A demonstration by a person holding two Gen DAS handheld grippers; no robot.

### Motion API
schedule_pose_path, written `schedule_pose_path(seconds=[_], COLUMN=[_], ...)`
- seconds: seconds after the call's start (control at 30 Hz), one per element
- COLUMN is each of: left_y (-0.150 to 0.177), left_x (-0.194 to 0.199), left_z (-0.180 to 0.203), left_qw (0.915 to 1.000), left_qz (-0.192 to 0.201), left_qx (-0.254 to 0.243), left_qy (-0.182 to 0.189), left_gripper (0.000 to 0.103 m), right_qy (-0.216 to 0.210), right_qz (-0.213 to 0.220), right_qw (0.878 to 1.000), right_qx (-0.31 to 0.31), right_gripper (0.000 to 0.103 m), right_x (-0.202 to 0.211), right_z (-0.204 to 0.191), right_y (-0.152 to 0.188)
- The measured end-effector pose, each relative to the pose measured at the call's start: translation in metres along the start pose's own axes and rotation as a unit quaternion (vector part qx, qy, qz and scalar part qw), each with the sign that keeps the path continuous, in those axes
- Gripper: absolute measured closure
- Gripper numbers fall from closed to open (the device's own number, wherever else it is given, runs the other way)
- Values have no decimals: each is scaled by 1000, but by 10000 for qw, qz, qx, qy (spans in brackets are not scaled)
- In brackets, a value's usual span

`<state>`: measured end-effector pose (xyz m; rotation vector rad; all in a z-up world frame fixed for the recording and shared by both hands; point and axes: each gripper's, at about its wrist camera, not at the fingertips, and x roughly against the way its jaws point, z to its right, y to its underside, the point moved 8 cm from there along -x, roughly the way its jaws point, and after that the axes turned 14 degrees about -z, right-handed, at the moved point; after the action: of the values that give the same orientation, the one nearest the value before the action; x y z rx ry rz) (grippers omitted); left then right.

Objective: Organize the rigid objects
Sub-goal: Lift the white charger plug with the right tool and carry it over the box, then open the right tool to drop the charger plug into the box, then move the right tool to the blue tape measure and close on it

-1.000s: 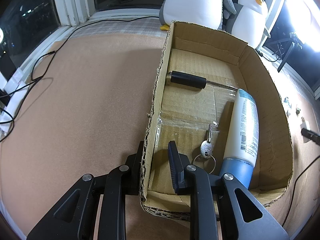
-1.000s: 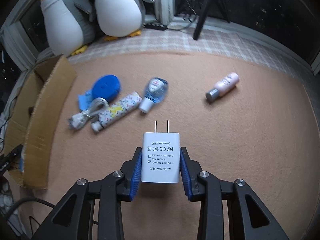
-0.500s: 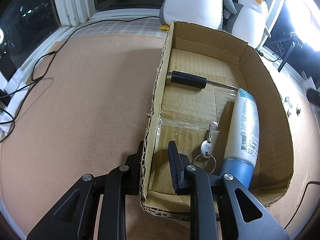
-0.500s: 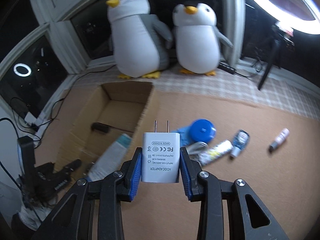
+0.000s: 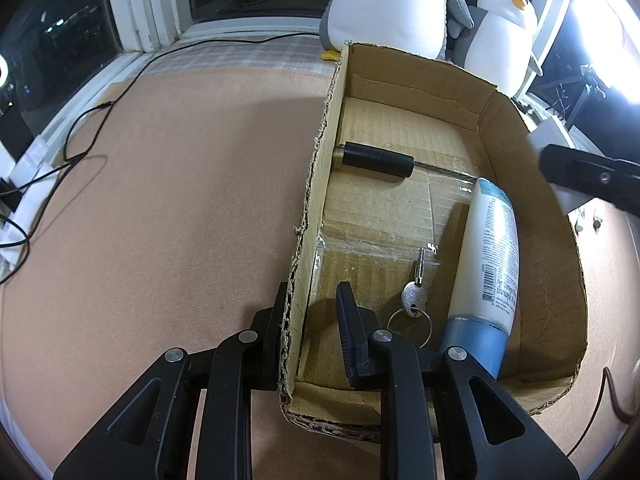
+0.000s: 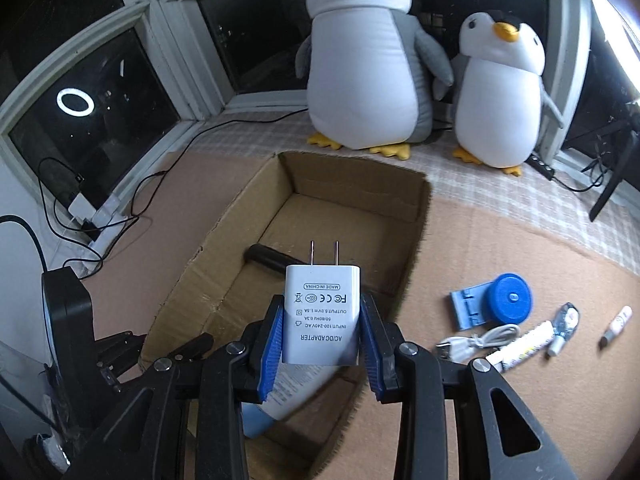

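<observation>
Carpet, right claw now over box

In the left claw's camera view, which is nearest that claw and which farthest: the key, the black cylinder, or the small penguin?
1. Key: on the box floor, just beyond the left claw.
2. Black cylinder: farther in, by the box's left wall.
3. Small penguin: outside, behind the box's far end, toward the right.
</observation>
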<state>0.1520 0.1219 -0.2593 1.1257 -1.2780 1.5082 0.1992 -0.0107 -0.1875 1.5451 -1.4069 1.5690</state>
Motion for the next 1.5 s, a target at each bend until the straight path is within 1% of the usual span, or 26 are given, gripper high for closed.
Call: schedule_pose_path(seconds=[0.2, 0.4, 0.57, 1.03, 1.13, 1.27, 1.4, 1.5], left_y=[0, 0, 0, 0, 0, 0, 0, 0], left_x=[0, 0, 0, 1, 1, 1, 1, 1], left_z=[0, -2, -3, -3, -3, -3, -3, -3], left_qw=[10000, 10000, 10000, 10000, 10000, 10000, 10000, 10000], left_qz=[-1, 2, 7, 9, 7, 7, 7, 6], left_qx=[0, -7, -5, -3, -4, -3, 1, 5], left_qy=[3, -5, -10, -18, -20, -20, -24, -32], left_gripper=[83, 83, 83, 83, 83, 83, 83, 83], right_qy=[-23, -67, 0, -19, -55, -44, 43, 263], right_qz=[-102, -126, -1, 99, 155, 321, 492, 514], right_qw=[9999, 9998, 9999, 9999, 9999, 9994, 9983, 9972], right_qx=[68, 105, 138, -22, -48, -142, -312, -471], right_gripper=[71, 70, 55, 53, 53, 53, 50, 50], right_x=[-14, -20, -15, -2, 4, 16, 31, 38], right_z=[-12, -20, -20, -3, 4, 26, 62, 95], right_y=[-1, -2, -3, -3, -1, 1, 3, 4])
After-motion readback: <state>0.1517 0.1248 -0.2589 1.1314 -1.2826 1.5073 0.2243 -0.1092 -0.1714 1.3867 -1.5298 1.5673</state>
